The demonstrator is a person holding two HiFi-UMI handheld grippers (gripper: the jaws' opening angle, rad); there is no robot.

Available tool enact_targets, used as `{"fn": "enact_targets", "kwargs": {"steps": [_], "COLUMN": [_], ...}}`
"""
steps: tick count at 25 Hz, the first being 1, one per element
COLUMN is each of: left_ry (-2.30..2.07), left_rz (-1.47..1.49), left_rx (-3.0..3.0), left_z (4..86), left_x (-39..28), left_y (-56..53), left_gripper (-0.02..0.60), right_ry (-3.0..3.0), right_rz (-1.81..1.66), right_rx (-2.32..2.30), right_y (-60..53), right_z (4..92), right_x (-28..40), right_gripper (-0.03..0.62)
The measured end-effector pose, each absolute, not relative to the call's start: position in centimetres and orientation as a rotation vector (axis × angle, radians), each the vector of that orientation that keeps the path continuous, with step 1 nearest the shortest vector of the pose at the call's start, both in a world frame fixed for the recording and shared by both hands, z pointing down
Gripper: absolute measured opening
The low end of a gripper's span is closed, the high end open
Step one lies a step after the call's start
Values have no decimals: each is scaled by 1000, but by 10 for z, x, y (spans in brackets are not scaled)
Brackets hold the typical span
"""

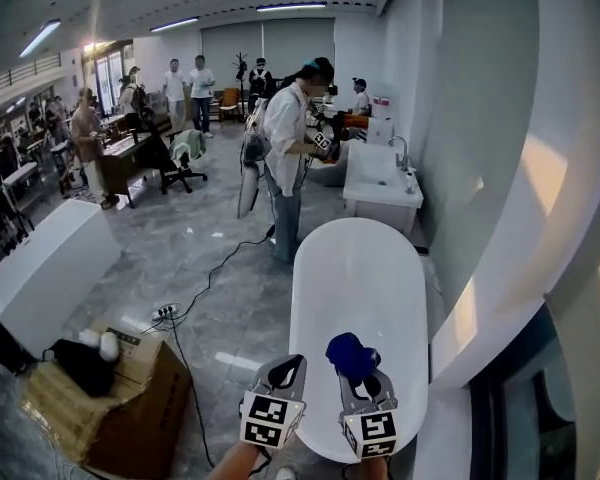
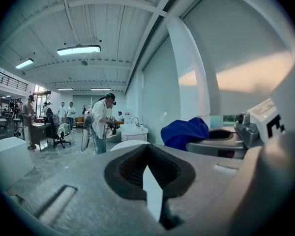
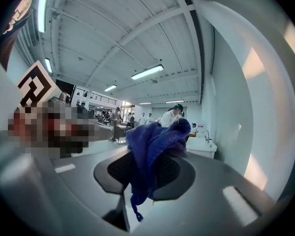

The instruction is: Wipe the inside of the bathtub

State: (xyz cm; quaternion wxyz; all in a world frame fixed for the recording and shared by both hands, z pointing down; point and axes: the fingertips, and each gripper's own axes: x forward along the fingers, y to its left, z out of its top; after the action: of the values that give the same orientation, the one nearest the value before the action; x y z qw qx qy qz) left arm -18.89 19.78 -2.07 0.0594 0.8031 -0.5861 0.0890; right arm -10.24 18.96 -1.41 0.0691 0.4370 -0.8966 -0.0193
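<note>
The white oval bathtub (image 1: 365, 278) lies straight ahead in the head view, its near end under my grippers. My right gripper (image 1: 361, 373) hovers over that near end, shut on a bunched blue cloth (image 1: 351, 355). In the right gripper view the blue cloth (image 3: 153, 146) hangs between the pads of the right gripper (image 3: 155, 157) and hides the tub. My left gripper (image 1: 287, 370) is held beside it over the tub's left rim, shut and empty. The left gripper view shows the left gripper (image 2: 148, 150), the bathtub's rim (image 2: 126, 143) beyond it and the blue cloth (image 2: 184, 132) to the right.
A person in a white shirt (image 1: 288, 158) stands at the tub's far end. Behind is a second white tub with a tap (image 1: 382, 176). A cardboard box (image 1: 120, 408), a power strip with cables (image 1: 170, 313) and a white counter (image 1: 45, 263) lie left. A white wall (image 1: 500, 218) runs along the right.
</note>
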Motion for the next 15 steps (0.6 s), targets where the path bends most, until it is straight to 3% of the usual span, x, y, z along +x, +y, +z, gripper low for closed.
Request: {"fn": "enact_targets", "kwargs": {"steps": [9, 15], "left_ry": [-1729, -1795], "left_rz": [234, 172], "left_rx": [2436, 2427], "left_z": [-10, -29], "left_x": [-188, -161], "left_y": [136, 125], "left_gripper": [5, 5], "right_ry": [-2631, -2701], "right_rz": [10, -105], "right_rx": [1344, 1293], "right_y": [135, 116], "right_z": [8, -23], "right_x": [-92, -70], "right_gripper": [91, 91]}}
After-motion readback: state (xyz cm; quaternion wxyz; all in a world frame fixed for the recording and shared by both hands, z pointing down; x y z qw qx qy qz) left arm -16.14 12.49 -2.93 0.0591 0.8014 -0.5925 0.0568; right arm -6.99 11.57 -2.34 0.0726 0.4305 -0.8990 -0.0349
